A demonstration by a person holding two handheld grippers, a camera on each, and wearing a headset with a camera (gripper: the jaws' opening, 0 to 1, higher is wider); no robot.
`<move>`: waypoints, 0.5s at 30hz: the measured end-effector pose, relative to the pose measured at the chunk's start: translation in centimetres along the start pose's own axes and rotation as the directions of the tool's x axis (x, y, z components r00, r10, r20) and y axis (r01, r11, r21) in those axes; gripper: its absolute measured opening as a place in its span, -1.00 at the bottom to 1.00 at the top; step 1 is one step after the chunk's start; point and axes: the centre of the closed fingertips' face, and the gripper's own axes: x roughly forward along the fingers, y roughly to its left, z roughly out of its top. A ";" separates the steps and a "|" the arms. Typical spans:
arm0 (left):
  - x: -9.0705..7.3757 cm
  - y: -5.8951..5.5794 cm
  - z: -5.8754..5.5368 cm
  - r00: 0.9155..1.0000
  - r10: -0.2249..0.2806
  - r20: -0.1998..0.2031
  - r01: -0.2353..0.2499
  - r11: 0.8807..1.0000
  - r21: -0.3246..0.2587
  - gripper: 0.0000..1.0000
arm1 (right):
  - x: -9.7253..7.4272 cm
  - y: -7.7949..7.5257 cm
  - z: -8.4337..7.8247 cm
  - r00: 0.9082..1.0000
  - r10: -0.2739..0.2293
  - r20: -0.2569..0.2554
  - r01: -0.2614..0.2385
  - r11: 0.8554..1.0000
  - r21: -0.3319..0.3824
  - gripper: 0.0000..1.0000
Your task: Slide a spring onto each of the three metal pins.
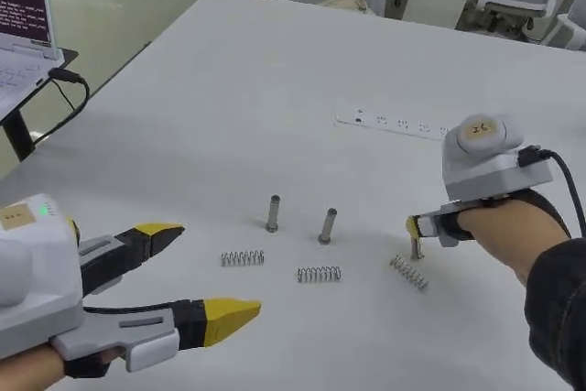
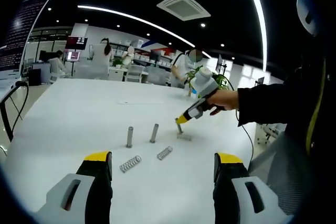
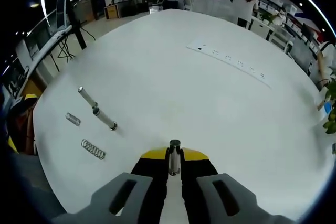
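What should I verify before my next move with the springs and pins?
1. Right gripper holds its pin: ok, shut on a short grey metal pin.
2. Left gripper free to pick up a spring: ok, open and empty.
3. Other two grey metal pins upright on the white table: ok.
4. Springs loaded on the pins: not ok. All three coiled wire springs lie flat on the table, none on a pin.
5. Held pin's foot resting on the table: cannot tell.
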 end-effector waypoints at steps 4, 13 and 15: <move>0.0 -0.2 0.1 1.000 -0.003 -0.004 0.003 1.000 0.009 0.53 | -0.4 0.0 -0.3 1.000 0.001 0.011 -0.001 1.000 0.007 -0.89; -0.2 -0.5 0.5 1.000 -0.004 -0.002 0.005 1.000 0.024 0.53 | -0.8 0.1 -0.8 1.000 0.005 0.015 -0.005 1.000 -0.011 -0.88; -0.2 -0.6 0.6 1.000 -0.004 -0.001 0.004 1.000 0.025 0.53 | -0.9 0.2 -1.0 1.000 0.006 0.015 -0.005 1.000 -0.018 -0.88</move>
